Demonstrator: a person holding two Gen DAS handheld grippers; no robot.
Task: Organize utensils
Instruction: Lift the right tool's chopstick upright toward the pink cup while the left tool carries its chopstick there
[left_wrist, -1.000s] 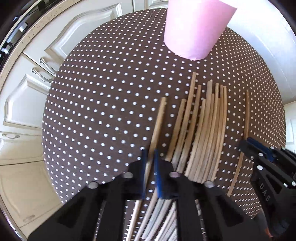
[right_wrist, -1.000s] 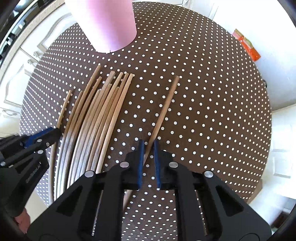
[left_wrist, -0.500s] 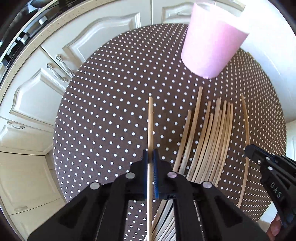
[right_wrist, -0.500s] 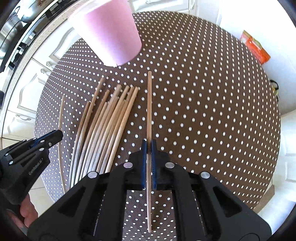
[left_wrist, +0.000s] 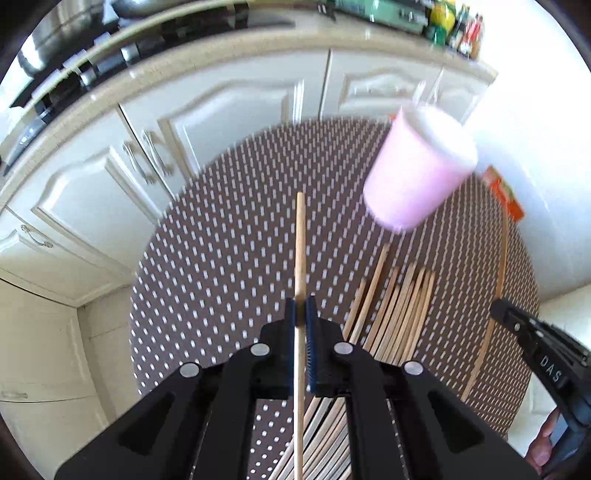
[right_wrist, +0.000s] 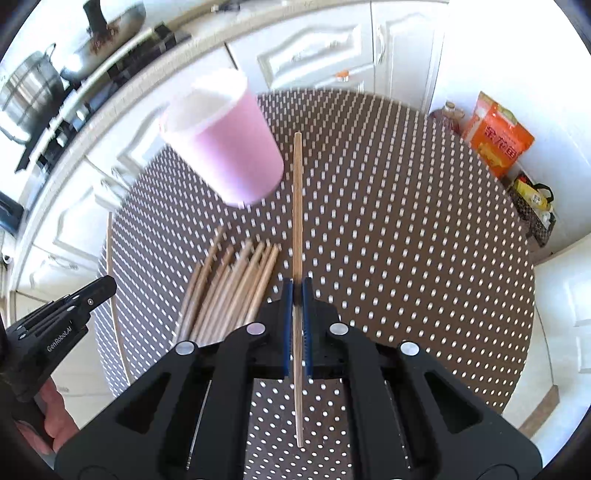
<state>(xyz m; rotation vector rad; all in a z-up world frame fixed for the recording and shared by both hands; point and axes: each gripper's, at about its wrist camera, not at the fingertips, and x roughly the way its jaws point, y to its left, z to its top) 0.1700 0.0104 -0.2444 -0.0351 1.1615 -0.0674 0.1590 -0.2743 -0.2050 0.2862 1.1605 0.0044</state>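
My left gripper (left_wrist: 301, 308) is clamped on a single wooden chopstick (left_wrist: 300, 254), which runs straight out between the blue pads and back under the body; it is clear of the surface. My right gripper (right_wrist: 297, 291) is likewise clamped on one chopstick (right_wrist: 297, 206), held the same way, its far tip reaching toward the pink cup (right_wrist: 225, 147). Each gripper shows at the edge of the other's view.

Below and between the two grippers, the remaining chopsticks (left_wrist: 399, 306) lie in a loose bundle, side by side and touching, on the round counter (left_wrist: 221, 258) with its brown, white-dotted cover. The bundle sits right of my left chopstick and left of my right one.

The pink cup stands upright on the counter just beyond the bundle's far ends, apart from them. Whether anything is inside it I cannot tell; its mouth is washed out.

Beyond the counter: white cabinet doors (left_wrist: 229, 110), a worktop with a metal pot (right_wrist: 29, 96), and an orange packet (right_wrist: 498, 140) on the floor.
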